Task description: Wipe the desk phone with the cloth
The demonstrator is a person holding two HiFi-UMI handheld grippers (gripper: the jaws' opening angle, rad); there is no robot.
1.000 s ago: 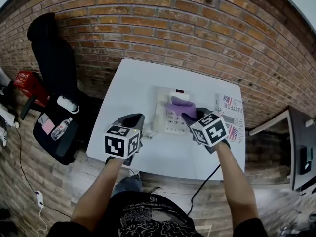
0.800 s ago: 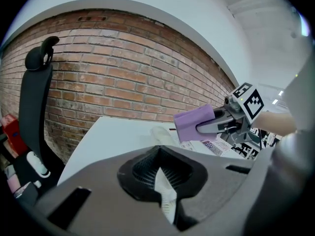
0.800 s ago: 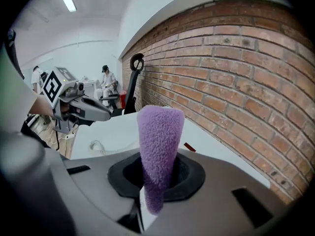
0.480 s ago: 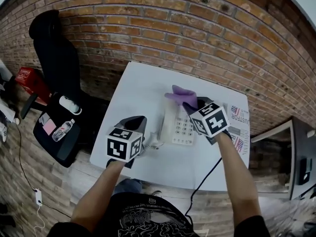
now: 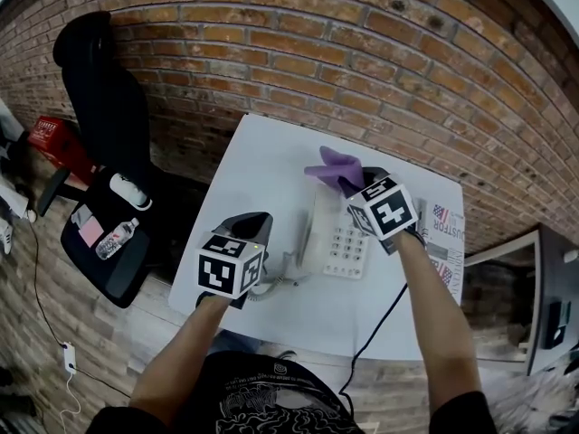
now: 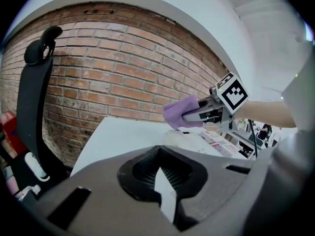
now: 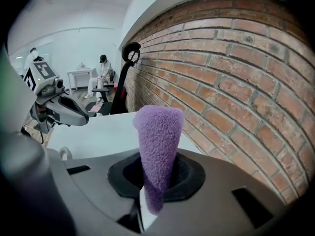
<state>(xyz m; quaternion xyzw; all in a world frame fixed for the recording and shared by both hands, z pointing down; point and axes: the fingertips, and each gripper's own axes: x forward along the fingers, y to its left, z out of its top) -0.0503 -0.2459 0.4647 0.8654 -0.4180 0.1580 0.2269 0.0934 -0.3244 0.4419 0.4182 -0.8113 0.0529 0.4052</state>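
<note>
Two hand-held grippers are hovering over the white rectangular table (image 5: 262, 156). The right gripper (image 5: 351, 186) is clenching a fuzzy purple cloth (image 5: 331, 164) (one end poking past its jaws) above the white keypad desk phone (image 5: 347, 242). The left gripper (image 5: 256, 224), its jaws together on nothing, is hanging just left of the phone.

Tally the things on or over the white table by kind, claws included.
Grey hand-held claws: 2, the left claw and the right claw
White desk phone with keypad: 1
Purple fuzzy cloth, pinched in the right claw: 1
Printed paper sheet: 1
Total: 5
</note>
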